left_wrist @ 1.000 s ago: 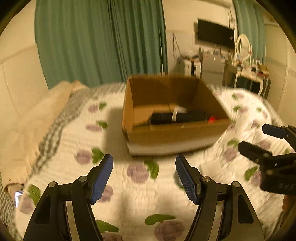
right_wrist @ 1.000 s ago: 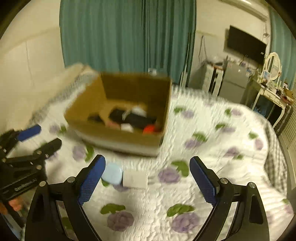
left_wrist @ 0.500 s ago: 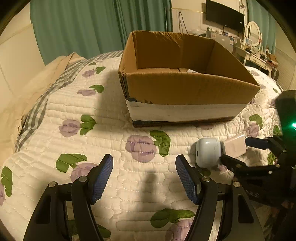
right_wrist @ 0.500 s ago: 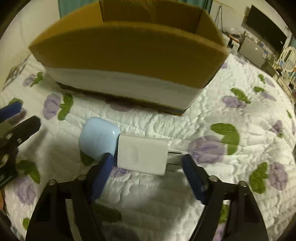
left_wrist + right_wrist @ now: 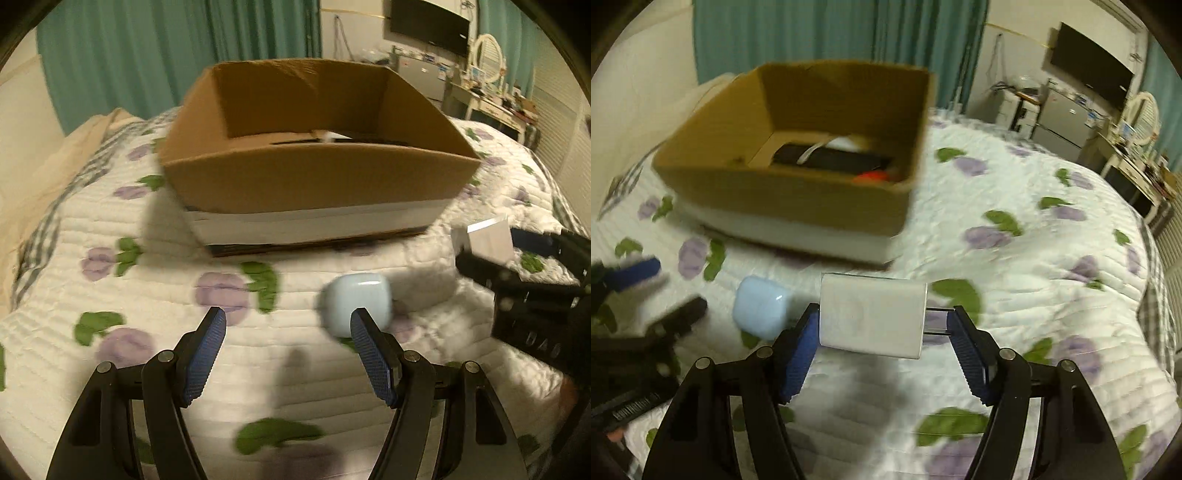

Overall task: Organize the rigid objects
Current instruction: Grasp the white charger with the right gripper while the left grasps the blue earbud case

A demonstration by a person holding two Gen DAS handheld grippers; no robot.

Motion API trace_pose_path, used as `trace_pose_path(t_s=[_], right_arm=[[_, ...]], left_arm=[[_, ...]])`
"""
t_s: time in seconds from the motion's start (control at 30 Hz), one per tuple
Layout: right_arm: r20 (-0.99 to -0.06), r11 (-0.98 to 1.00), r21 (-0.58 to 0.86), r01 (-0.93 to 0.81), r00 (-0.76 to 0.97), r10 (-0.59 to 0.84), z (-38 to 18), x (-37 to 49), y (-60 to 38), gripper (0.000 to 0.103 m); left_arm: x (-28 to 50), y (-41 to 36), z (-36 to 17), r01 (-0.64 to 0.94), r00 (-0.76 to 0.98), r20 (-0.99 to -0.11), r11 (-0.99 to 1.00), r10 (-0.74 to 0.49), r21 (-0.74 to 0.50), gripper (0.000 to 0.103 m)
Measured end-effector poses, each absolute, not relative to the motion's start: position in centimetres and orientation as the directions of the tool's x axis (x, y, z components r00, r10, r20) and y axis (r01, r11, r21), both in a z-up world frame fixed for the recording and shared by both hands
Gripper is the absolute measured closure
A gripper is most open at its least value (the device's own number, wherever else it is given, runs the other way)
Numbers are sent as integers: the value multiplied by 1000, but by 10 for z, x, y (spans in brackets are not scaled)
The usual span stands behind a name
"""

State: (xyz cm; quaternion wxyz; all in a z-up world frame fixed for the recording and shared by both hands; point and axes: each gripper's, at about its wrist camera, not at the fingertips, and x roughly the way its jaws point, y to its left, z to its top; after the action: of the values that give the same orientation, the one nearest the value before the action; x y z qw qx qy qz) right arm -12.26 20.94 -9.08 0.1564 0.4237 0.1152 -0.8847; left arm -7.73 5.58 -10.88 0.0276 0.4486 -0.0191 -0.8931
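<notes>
Right gripper (image 5: 882, 332) is clamped on a white plug-in charger (image 5: 873, 319): the left blue pad lies flat against the charger body, and the two metal prongs on its far side run to the right pad. The jaws have just been closing, with the charger between them. In the right wrist view the charger appears raised off the floral quilt (image 5: 1034, 258), its shadow falling on the cloth below; in the left wrist view the same charger (image 5: 487, 240) shows at the right edge, pinched at the tip of the right gripper (image 5: 491, 249). Left gripper (image 5: 288, 332) stands wide apart with nothing between the pads, hovering over bare quilt (image 5: 110, 229). A pale blue earbud case (image 5: 356, 304) lies on the quilt just beyond and partly behind the left gripper's right finger, not between the jaws; I cannot tell whether that finger touches it. From the right wrist the case (image 5: 761, 307) sits just left of the held charger, near the left gripper's fingertips (image 5: 639, 269). The open cardboard box (image 5: 798, 192), brown with a white band along its base, stands on the quilt behind both items, apart from them. Inside it: a long black object (image 5: 831, 158), something white, and a small orange-red piece (image 5: 871, 177) in the near right corner; motion blur hides finer detail. Teal curtains (image 5: 166, 55) hang behind the bed.
</notes>
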Motion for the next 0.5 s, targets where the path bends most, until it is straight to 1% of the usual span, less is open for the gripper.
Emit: trace_pose_path(t_s=[0.2,0.37,0.5], right_arm=[[-784,-948,-21,318,-594,-182,-87,-133,231,34],[-794,-949,-5,314,-578,-187,-91,-136,230,34],[-797,-948,-8,318,-574,-186,-93,-138,227,34]], left_arm=[[-96,88,-127,-41,-544,-839,-998,-25,56,30],[-115,96,-147,-35,-480,-876,-998,-36,60,30],[-125,98,-157,-23,-461,-886,-997,-55,74,30]])
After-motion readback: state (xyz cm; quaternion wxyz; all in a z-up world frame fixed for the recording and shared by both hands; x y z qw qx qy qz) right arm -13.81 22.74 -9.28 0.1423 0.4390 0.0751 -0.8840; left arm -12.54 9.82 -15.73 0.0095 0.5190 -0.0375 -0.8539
